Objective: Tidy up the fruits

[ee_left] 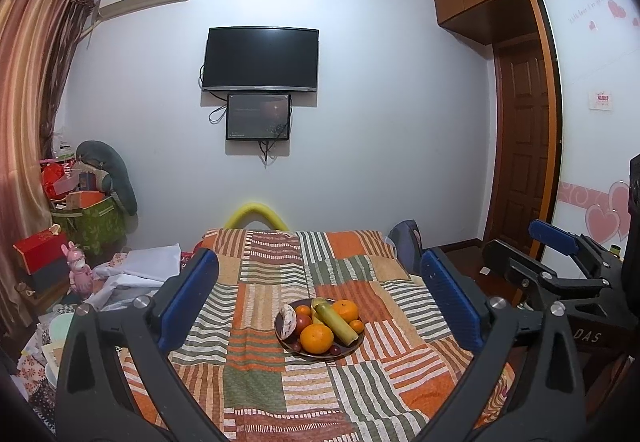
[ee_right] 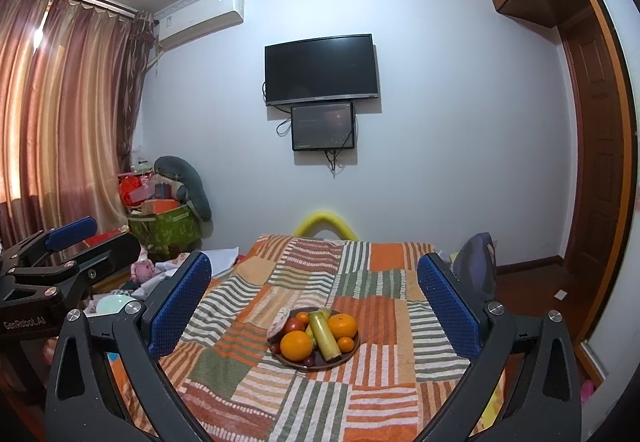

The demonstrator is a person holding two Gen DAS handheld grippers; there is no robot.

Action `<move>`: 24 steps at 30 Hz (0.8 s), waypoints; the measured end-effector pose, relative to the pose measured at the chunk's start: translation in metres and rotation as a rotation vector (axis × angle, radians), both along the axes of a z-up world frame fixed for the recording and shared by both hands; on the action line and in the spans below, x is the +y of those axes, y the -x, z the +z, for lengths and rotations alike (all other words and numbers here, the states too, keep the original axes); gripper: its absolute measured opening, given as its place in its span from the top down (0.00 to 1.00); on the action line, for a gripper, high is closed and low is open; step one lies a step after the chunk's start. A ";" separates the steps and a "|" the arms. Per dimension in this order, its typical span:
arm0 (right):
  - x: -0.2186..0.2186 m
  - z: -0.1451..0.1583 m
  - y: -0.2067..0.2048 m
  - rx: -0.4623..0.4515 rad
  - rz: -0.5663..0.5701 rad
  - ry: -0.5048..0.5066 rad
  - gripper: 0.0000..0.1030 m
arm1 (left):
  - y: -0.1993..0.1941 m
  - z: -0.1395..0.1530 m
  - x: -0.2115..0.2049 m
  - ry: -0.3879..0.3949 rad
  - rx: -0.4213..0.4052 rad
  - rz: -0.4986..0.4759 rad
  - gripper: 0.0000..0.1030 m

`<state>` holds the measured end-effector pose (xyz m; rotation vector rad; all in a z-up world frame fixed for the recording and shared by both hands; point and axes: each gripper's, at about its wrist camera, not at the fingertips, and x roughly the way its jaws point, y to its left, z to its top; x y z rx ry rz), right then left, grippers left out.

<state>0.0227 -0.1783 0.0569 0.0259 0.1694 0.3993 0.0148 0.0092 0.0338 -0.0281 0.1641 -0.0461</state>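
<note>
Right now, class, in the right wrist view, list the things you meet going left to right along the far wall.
Curtain → air conditioner → television → wooden door.

- A bed (ee_left: pixel 320 382) is seen running away from the camera, toward 12 o'clock.
- It is covered by a patchwork spread (ee_right: pixel 304 402) of orange, green and brown striped squares, which is laid flat.
- A dark round plate (ee_left: pixel 352 348) rests directly on the spread, near the middle of the bed.
- The plate is heaped with fruit: a large orange (ee_left: pixel 316 338) at 6 o'clock, a second orange (ee_left: pixel 345 310) at 1 o'clock, and a green-yellow stalk (ee_left: pixel 335 323) laid from 12 toward 5 o'clock.
- A pale, cut piece of fruit (ee_left: pixel 287 320) leans at the plate's 9 o'clock rim.
- At the far end of the bed, at 12 o'clock, a yellow curved tube (ee_left: pixel 256 213) shows above the edge.
</note>
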 end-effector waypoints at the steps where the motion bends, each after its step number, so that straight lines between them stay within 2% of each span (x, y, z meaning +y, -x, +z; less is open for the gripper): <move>1: 0.000 0.000 0.000 0.000 0.000 0.001 0.00 | 0.000 0.000 0.000 0.001 0.000 0.000 0.00; 24: -0.007 0.000 -0.002 0.000 -0.012 -0.012 0.00 | -0.003 0.000 0.002 0.017 0.011 -0.017 0.00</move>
